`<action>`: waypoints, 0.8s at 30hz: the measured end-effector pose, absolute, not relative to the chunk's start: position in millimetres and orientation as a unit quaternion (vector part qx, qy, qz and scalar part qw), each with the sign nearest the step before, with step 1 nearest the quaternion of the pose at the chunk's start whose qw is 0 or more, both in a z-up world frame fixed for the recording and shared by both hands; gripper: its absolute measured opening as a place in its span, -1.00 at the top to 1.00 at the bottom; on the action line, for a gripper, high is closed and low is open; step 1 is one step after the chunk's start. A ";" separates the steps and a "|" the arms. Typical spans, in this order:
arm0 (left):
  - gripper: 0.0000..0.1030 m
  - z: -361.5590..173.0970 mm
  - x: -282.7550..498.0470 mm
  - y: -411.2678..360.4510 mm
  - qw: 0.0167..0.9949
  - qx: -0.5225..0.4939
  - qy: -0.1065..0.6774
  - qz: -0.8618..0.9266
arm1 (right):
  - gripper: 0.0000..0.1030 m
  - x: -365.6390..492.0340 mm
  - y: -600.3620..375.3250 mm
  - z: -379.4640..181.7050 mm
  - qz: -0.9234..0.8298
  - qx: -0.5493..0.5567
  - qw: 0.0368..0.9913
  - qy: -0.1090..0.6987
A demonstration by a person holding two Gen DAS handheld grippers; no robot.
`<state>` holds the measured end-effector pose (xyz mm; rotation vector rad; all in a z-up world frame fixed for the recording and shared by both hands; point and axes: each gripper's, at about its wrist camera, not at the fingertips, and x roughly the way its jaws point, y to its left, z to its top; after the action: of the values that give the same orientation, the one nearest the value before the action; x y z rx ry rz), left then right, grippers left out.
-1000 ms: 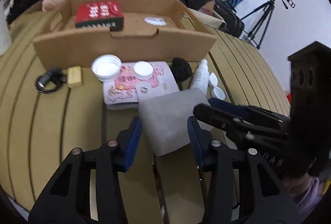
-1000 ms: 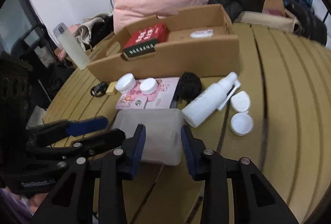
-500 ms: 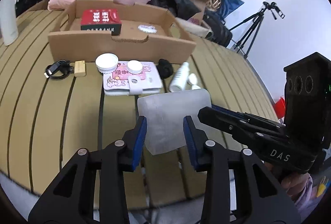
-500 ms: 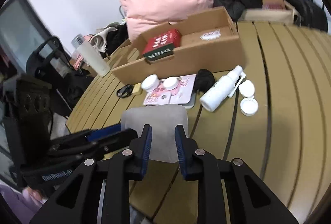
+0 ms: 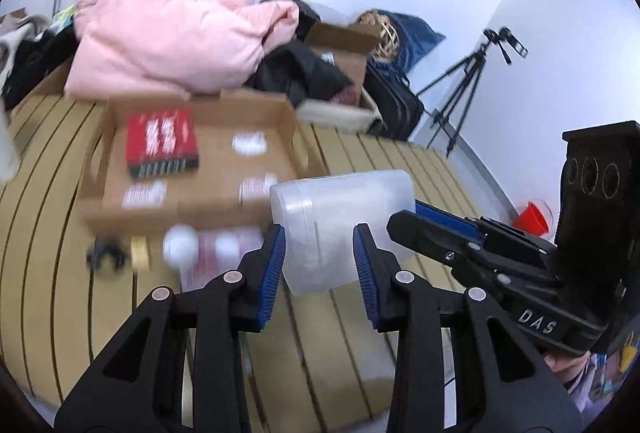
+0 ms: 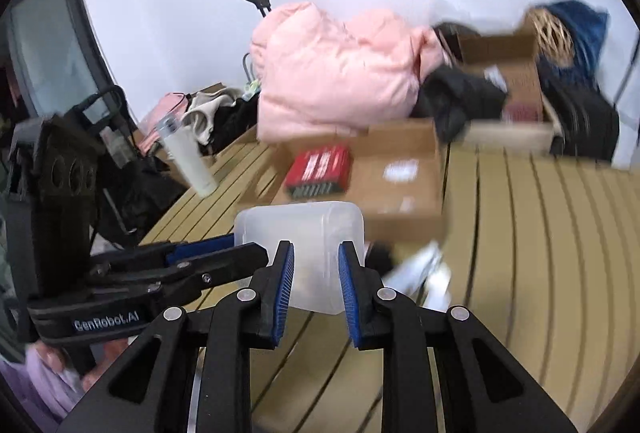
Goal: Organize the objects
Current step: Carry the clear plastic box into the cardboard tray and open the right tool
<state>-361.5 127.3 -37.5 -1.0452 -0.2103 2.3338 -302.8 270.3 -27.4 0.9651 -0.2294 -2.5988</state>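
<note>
The translucent tub is off the table, carried between both grippers in front of the open cardboard box. The left gripper pinches one of its edges, and its jaws have just been closing a little further onto the plastic; the right gripper is clamped on another edge, its blue pads pressed against the wall. In the left view the right gripper comes in from the right and meets the tub at its side. The box, beyond the tub, already holds a red packet toward its left end, with bare floor to the right of that. Between tub and box, on the table, lie small things too blurred to name apart: white lids, a pink card, a dark cable. A pink quilt is heaped behind the box. The step looks like a two-handed carry toward the box. To do it well, both hands should travel together so the thin wall is neither pulled apart nor twisted, keep the tub level, clear the box's front wall with room to spare, and lower it onto the bare floor beside the red packet before either grip lets go.
</note>
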 end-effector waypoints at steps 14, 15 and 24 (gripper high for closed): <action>0.55 -131.0 -598.0 176.0 0.227 -0.511 -0.050 0.827 | 0.51 -577.4 298.8 -107.3 -0.884 0.452 0.108 -0.054; 0.43 -129.3 -596.3 171.8 0.240 -0.504 -0.060 0.827 | 0.51 -579.5 296.9 -111.0 -0.886 0.448 0.109 -0.050; -0.21 -74.3 -519.2 104.7 0.211 -0.421 -0.035 0.882 | 0.51 -536.9 309.0 -77.6 -0.913 0.386 0.110 -0.070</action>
<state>-519.2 104.7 -74.3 -1.1684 -0.0969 2.4494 -536.9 309.0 -77.6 1.1350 -0.2048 -2.6831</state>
